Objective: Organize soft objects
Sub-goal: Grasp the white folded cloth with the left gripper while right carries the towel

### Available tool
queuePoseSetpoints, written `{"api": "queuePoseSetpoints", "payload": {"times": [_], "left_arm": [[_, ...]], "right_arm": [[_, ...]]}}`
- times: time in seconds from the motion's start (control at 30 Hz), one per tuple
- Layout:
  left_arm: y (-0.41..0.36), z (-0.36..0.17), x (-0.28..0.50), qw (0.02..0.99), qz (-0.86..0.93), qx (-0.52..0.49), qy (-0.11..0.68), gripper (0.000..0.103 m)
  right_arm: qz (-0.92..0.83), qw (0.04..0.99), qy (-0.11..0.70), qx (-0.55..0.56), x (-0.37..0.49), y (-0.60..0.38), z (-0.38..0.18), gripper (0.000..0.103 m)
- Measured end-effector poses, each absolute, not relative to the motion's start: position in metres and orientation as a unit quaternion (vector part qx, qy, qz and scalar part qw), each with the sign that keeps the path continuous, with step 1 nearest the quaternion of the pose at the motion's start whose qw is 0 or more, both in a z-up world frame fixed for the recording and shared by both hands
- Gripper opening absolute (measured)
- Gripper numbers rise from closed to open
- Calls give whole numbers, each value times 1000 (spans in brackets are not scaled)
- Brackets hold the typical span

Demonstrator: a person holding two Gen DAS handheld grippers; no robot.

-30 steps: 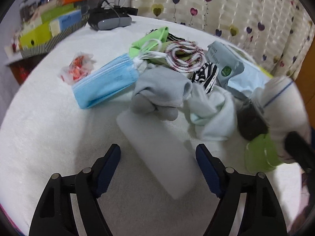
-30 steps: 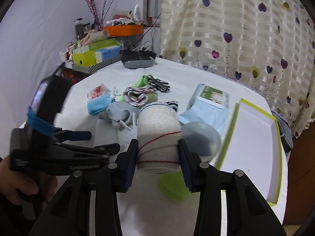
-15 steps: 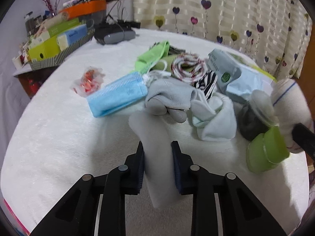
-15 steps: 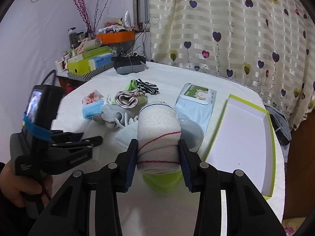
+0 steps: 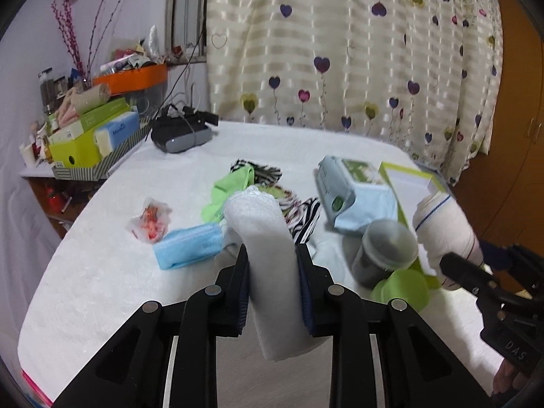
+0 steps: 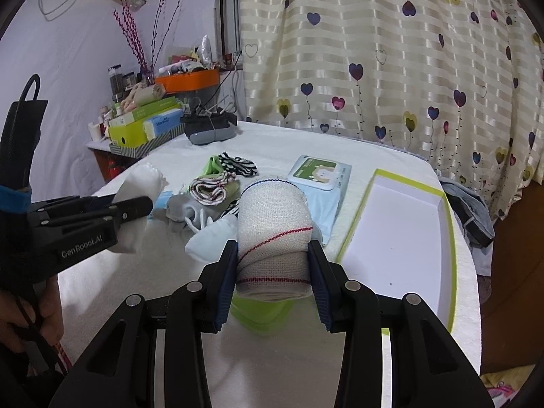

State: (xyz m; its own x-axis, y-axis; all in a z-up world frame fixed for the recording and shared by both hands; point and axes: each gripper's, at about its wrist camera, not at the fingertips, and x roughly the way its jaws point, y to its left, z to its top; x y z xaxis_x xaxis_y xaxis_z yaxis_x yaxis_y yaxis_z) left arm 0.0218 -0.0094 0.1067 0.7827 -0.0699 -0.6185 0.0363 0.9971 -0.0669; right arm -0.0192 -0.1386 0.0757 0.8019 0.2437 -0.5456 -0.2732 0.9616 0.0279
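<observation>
Both grippers are loaded: the left gripper (image 5: 272, 285) is clamped across a white foam strip (image 5: 268, 251), lifted clear of the white tablecloth (image 5: 102, 272) and bowing over the jaws, while the right gripper (image 6: 272, 282) squeezes a beige rolled elastic bandage (image 6: 273, 231) aloft, probably for carrying to the shallow green-rimmed white tray (image 6: 401, 231), which looks empty. Remaining socks and a blue face mask (image 5: 188, 248) lie heaped beside a lidded plastic jar (image 5: 384, 255) of something dark.

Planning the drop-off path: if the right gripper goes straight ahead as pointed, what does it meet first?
Probably the wet wipes pack. The right gripper, shut on the bandage roll, points over it; height above the table is unclear.
</observation>
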Motion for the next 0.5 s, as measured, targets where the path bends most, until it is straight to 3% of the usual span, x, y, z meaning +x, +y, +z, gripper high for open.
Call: {"api": "queuePoseSetpoints", "payload": {"times": [0.5], "left_arm": [[-84,128,49,936,-159,-14,315,24]], "right_arm": [[85,957,276,-2,-9,-186,79,41]]}}
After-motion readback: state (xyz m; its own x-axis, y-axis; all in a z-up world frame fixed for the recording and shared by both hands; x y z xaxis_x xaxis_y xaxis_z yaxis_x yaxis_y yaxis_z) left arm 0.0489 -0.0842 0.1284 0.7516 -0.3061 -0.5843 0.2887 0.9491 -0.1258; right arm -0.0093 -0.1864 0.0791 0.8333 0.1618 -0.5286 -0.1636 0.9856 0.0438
